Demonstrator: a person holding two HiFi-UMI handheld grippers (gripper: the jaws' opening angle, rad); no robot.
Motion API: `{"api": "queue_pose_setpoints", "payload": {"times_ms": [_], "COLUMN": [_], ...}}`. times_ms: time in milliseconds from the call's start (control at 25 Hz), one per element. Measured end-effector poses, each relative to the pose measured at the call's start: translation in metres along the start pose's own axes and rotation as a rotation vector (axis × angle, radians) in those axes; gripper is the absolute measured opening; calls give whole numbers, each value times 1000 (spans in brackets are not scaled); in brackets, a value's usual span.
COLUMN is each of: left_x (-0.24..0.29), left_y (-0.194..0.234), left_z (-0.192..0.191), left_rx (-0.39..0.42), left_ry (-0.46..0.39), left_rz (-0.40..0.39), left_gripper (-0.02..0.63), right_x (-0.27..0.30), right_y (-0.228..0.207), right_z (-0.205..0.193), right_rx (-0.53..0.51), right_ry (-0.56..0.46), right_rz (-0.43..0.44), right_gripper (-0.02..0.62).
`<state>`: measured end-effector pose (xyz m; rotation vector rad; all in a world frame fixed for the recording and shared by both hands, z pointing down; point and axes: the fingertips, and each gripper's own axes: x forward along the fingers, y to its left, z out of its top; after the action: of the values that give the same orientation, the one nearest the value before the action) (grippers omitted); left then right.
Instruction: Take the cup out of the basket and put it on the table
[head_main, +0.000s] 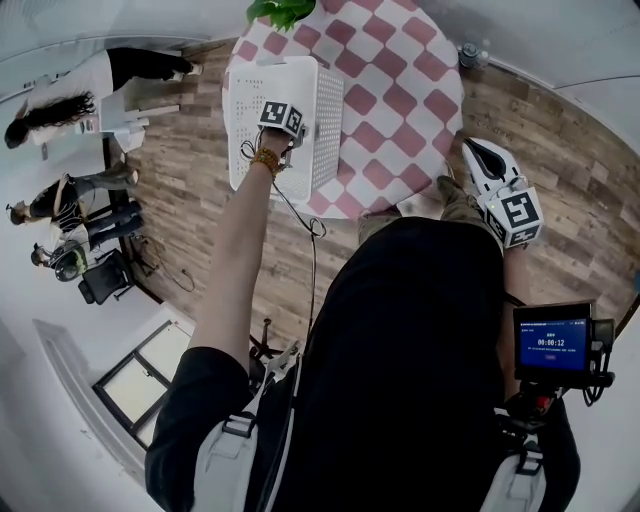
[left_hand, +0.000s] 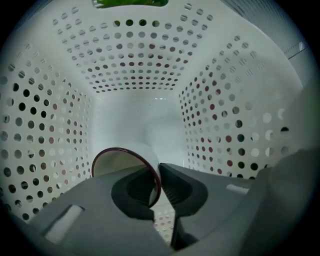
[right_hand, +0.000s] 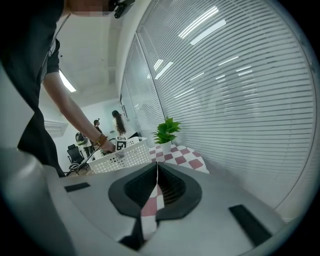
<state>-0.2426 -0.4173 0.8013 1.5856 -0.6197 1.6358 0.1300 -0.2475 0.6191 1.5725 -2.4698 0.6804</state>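
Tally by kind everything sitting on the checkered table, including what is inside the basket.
basket: 1
cup: 1
potted plant: 1
Total: 3

**Left gripper engaged, right gripper idle**

Left arm (head_main: 235, 250) is extended forward. The left gripper (left_hand: 159, 172) points steeply down, jaws clamped on the rim of the cup (left_hand: 122, 162). The right gripper (right_hand: 157, 172) is held beside the torso, tilted slightly down, jaws together and empty.
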Motion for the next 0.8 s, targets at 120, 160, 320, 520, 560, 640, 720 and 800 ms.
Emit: {"api": "queue_pose_setpoints", "payload": {"times_ms": [120,160,320,520,560,640,720,800], "left_x": [-4,-5,-17,-38,-43,-52,-60,-66], "left_y": [-1,-1,2,5,5,4,-1,-6], "left_z": [0,0,3,12,13,15,16,16], "left_rx": [-6,-4,1,-35,-45,-57,-64,-63], "left_ry": [-29,-40,-109,-236,-264,-315,-363,-410], "left_rz": [-2,0,18,2,-4,-13,-21,-27], "left_gripper": [35,35,35,35,35,35,35,35], "right_x": [3,3,6,9,9,10,11,13], "right_y": [1,1,2,5,6,7,8,8], "right_z": [4,5,10,11,11,11,12,16], "right_rx": [-13,-16,-28,-55,-60,-68,-76,-84], "right_ry": [-8,-11,-23,-21,-20,-19,-21,-27], "right_rz": [11,13,24,46,49,55,61,67], "right_gripper": [11,11,11,11,11,11,11,11]}}
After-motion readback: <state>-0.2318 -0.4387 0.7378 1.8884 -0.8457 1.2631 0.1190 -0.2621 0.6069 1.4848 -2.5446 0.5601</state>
